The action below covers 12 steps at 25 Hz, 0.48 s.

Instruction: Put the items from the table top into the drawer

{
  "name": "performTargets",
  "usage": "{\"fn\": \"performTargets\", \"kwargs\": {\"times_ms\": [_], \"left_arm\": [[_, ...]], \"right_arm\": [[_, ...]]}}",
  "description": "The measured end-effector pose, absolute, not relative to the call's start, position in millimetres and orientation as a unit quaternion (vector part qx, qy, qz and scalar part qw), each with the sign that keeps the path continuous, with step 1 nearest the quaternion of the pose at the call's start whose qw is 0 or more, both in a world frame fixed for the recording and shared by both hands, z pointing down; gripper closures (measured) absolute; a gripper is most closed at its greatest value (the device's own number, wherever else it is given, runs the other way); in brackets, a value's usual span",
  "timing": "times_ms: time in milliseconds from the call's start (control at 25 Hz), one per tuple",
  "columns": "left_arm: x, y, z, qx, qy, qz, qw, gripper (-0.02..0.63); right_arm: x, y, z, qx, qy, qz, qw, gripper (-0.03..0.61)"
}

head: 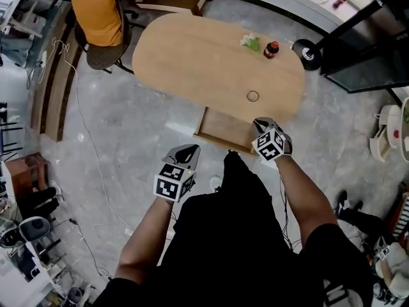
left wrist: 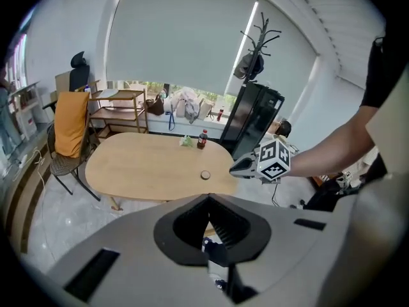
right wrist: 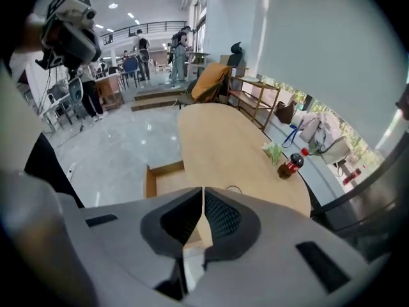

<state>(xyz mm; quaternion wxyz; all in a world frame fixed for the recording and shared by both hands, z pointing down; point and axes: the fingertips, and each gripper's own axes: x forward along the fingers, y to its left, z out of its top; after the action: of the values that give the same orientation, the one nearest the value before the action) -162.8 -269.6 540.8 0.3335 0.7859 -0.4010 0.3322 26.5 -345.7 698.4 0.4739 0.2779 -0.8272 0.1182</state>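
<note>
Both tools are empty with jaws together. The left tool (head: pixel 186 151) hangs short of the smooth oval wooden tabletop (head: pixel 185 56); the right tool (head: pixel 263 125) is at its near edge, beside the open wooden drawer (head: pixel 220 132). The right tool is nearer the items: a small flat ring (head: pixel 253 96) lies at about 12 o'clock, and farther along the same line are a dark red-capped bottle (head: pixel 271 49) and a crumpled green packet (head: pixel 251 41).
</note>
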Motion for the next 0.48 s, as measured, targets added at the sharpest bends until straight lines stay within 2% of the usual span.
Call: {"fn": "performTargets", "kwargs": {"times_ms": [240, 320, 480], "left_arm": [[-166, -314, 586, 0.749, -0.413, 0.349, 0.382, 0.609], [-166, -322, 594, 0.743, -0.415, 0.349, 0.393, 0.609], [-166, -321, 613, 0.73, -0.406, 0.359, 0.416, 0.609]], "right_arm": [[32, -403, 790, 0.249, -0.804, 0.139, 0.522, 0.563], [29, -416, 817, 0.234, -0.796, 0.147, 0.538, 0.463], [22, -431, 860, 0.204, -0.783, 0.153, 0.567, 0.46]]}}
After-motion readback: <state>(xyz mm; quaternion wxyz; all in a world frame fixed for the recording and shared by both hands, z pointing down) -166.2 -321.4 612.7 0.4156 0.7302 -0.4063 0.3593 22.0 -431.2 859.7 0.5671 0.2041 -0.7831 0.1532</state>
